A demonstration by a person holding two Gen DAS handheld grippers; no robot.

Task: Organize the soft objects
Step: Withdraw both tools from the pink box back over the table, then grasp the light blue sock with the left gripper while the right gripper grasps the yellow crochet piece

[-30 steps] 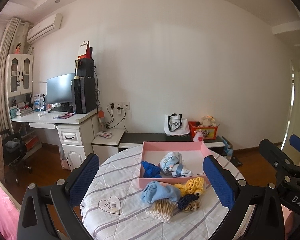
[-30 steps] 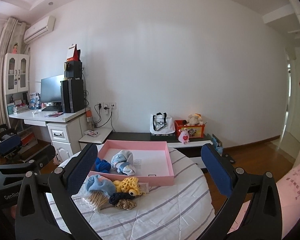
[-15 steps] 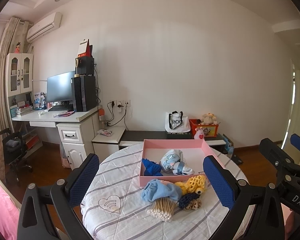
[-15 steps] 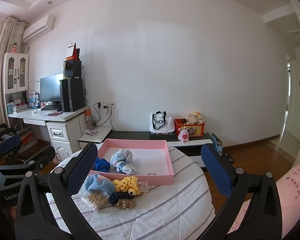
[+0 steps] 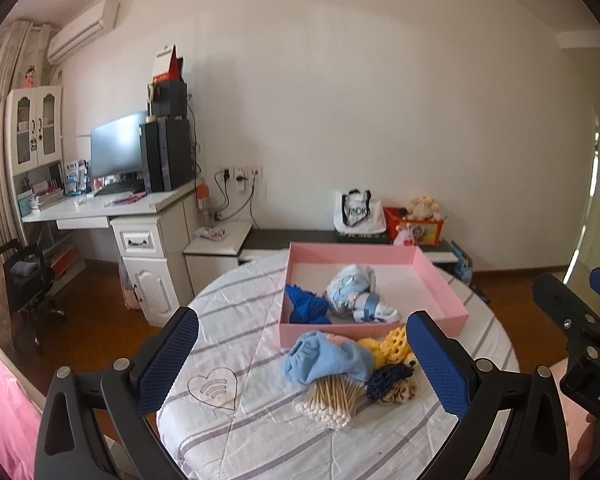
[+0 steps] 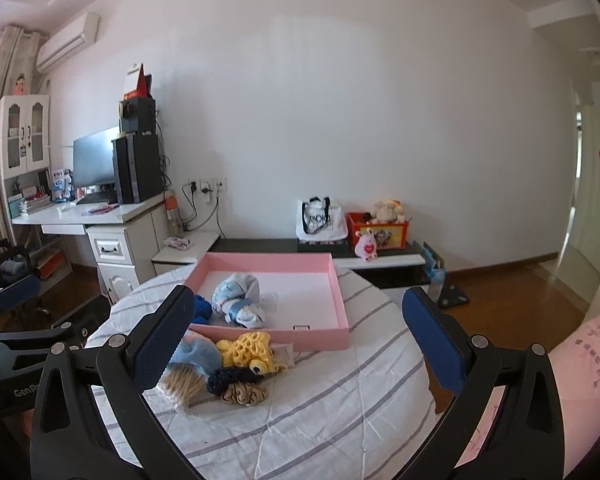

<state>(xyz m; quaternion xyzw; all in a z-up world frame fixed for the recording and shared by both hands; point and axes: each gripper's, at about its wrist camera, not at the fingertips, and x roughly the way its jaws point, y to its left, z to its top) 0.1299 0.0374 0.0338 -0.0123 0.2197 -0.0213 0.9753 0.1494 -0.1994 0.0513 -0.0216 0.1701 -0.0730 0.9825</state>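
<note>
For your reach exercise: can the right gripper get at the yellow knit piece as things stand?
Probably yes: the right gripper is open, and the yellow knit piece lies atop the pile before the pink tray, uncovered.

White desk point(image 5: 100, 210), monitor point(image 5: 118, 146), perhaps plush toys point(image 6: 388, 210) beyond.

pink tray point(image 5: 440, 280): holds blue yarn point(image 5: 306, 306), pale bundle point(image 5: 354, 290)
light-blue cloth point(image 5: 326, 360): before tray
yellow knit point(image 5: 392, 342), scrunchies point(image 5: 392, 384): beside cloth
</note>
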